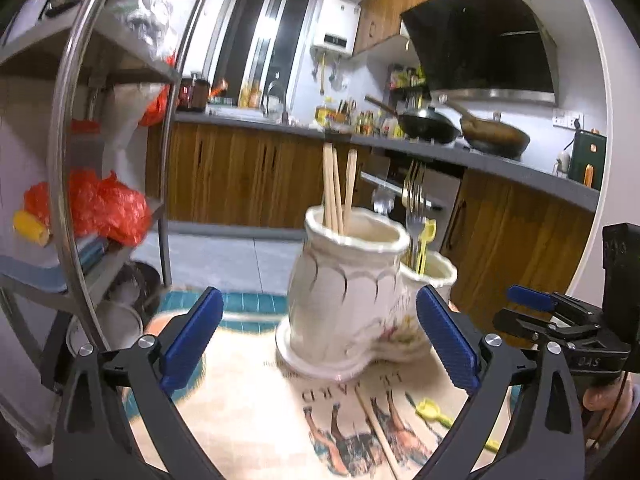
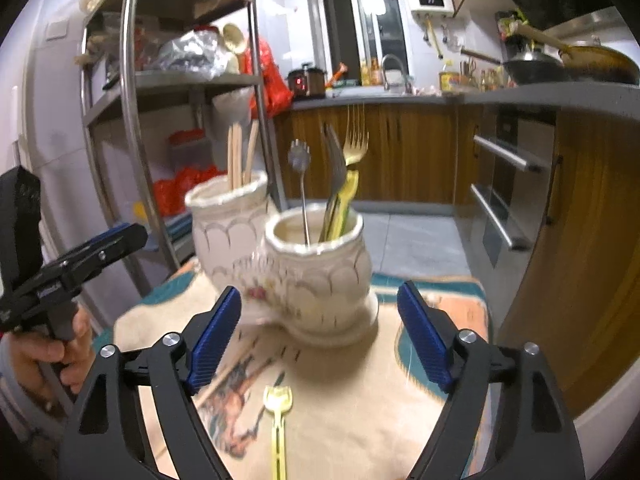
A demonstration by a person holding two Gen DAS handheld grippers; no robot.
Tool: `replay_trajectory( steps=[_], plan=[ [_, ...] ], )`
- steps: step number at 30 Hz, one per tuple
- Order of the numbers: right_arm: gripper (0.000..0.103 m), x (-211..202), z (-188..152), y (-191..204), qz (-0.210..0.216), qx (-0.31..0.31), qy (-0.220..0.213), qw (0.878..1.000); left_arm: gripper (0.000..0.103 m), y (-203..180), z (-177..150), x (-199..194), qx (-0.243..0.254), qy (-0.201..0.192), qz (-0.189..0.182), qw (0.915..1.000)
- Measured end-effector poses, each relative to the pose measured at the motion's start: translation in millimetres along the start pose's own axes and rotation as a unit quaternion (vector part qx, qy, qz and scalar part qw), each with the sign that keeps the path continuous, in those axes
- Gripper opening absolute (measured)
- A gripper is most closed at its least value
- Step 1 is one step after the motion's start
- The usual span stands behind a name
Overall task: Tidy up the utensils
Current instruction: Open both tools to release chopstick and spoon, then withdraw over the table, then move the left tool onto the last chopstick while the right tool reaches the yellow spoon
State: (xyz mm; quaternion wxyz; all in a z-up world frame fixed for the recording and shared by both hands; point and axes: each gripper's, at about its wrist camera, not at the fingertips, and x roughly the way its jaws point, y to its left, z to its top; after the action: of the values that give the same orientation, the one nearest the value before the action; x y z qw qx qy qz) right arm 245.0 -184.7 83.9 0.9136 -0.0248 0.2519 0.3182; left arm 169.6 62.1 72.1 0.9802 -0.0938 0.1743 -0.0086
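Observation:
A cream two-pot ceramic utensil holder (image 1: 352, 300) stands on a printed cloth (image 1: 256, 412). Its taller pot holds wooden chopsticks (image 1: 338, 188); its lower pot (image 2: 320, 264) holds forks (image 2: 344, 168) and a yellow utensil. A yellow plastic fork (image 2: 278, 420) lies on the cloth in front of the holder, and a chopstick (image 1: 380, 428) lies beside it. My left gripper (image 1: 320, 340) is open and empty, just short of the holder. My right gripper (image 2: 320, 340) is open and empty, above the yellow fork. Each gripper shows at the edge of the other's view.
A metal shelf rack (image 2: 132, 120) with red bags stands left of the table. Kitchen counter (image 1: 480, 152) with pans, sink and wooden cabinets runs behind. An oven front (image 2: 508, 184) is at the right.

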Motion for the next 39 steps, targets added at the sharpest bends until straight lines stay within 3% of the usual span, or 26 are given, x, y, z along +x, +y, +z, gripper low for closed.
replay_trajectory(
  steps=[5, 11, 19, 31, 39],
  plan=[
    [0.090, 10, -21, -3, 0.005, 0.004, 0.068, 0.998, 0.097, -1, -15, 17, 0.002, 0.067, 0.013, 0.9977],
    [0.092, 23, -43, -2, 0.001, -0.014, 0.144, 0.989, 0.097, -22, -37, 33, 0.062, 0.135, 0.024, 0.9887],
    [0.092, 26, -57, 10, 0.025, -0.044, 0.183, 0.982, 0.091, -50, -67, 41, 0.128, 0.205, 0.004, 0.9703],
    [0.092, 32, -68, 23, 0.042, -0.082, 0.222, 0.971, 0.085, -58, -90, 34, 0.159, 0.235, -0.007, 0.9588],
    [0.090, 31, -77, 30, 0.045, -0.105, 0.234, 0.966, 0.068, -61, -98, 29, 0.164, 0.242, -0.022, 0.9559]
  ],
)
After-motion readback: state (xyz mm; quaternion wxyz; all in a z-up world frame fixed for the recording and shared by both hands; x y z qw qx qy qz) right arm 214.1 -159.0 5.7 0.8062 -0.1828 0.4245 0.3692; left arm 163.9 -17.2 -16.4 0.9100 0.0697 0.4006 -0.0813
